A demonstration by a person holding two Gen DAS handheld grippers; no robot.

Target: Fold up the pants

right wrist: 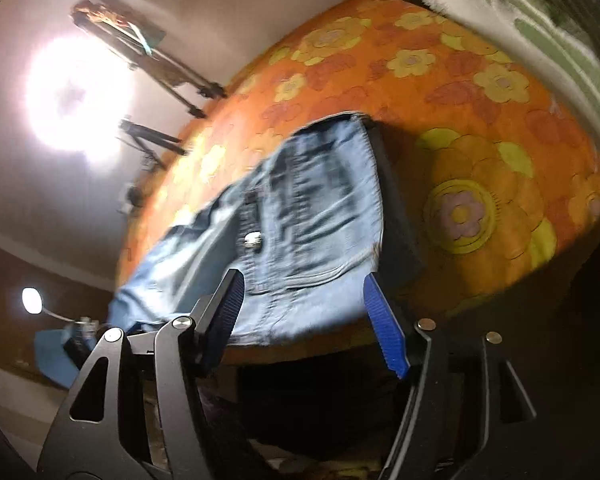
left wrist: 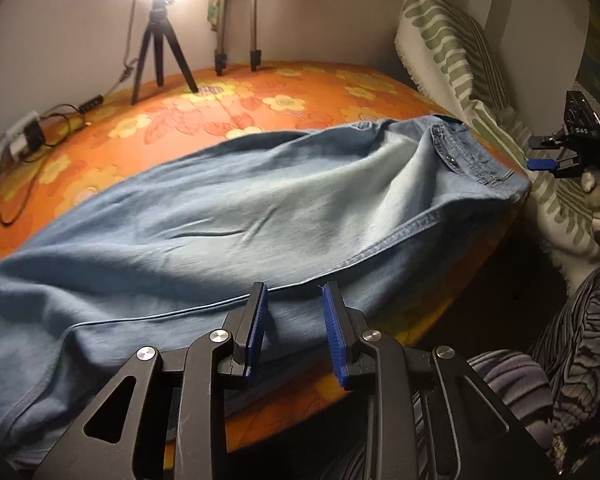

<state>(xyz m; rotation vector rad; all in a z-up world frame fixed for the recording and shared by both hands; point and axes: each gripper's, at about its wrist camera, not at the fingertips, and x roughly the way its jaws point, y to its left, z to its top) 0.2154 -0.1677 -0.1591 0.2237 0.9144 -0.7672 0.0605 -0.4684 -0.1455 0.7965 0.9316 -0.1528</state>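
Light blue denim pants (left wrist: 240,208) lie flat along the near edge of the bed, with the waistband and its metal button at the right end. My left gripper (left wrist: 294,288) is open just above the side seam at mid-leg, with denim showing in the gap and neither pad pressing on it. In the right wrist view the waistband end of the pants (right wrist: 300,220) lies just ahead of my right gripper (right wrist: 303,276), whose jaws stand wide open with nothing gripped. The right gripper (left wrist: 538,154) also shows at the far right of the left wrist view, past the waistband.
The bed has an orange flowered sheet (left wrist: 260,100). A green-striped pillow (left wrist: 452,52) leans at the right end. Two tripods (left wrist: 160,52) stand at the back under a bright lamp. A power strip with cables (left wrist: 24,136) lies at the left. A person's striped trouser leg (left wrist: 572,340) is at lower right.
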